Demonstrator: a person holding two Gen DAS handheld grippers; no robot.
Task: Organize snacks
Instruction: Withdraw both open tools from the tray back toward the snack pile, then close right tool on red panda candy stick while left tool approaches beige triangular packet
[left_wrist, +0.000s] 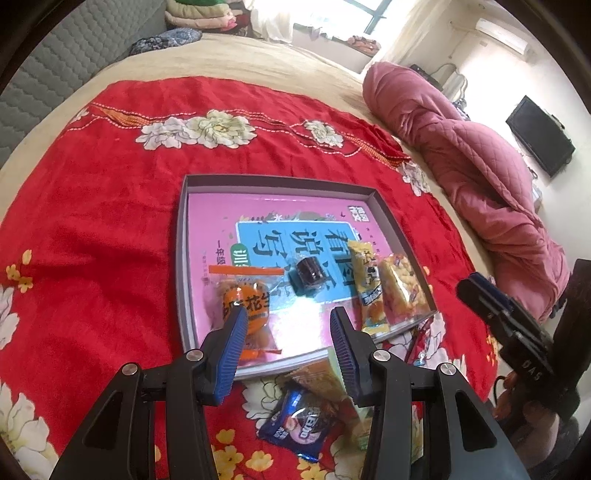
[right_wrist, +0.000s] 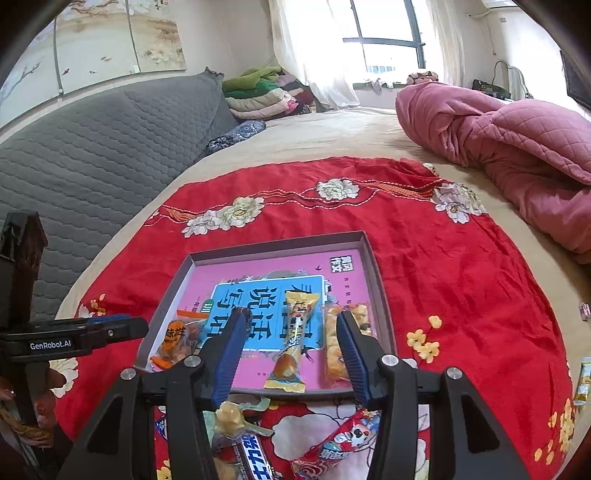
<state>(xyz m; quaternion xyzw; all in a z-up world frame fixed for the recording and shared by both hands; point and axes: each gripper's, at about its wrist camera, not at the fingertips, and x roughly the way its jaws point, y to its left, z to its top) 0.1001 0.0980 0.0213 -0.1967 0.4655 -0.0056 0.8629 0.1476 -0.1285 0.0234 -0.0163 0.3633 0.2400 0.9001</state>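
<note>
So both my tools, left (left_wrist: 288, 325) and right (right_wrist: 291, 328), hang released over the tray (left_wrist: 180, 258) on the bed's red cloth (left_wrist: 92, 221); four snacks inside, loose blue packet (left_wrist: 295, 432) outside.

The blanket (left_wrist: 110, 229) was red with white and yellow flowers; on it, the grey-walled tray (right_wrist: 373, 258) showed a pink and blue lining, and beyond it lay a pink quilt (right_wrist: 517, 147), seemingly diamond-stitched.

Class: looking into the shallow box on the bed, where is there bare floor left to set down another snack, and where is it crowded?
Free: the far half of the box, beyond the dark snack. Crowded: the near edge, from the orange packet to the yellow packet and clear bag.
</note>
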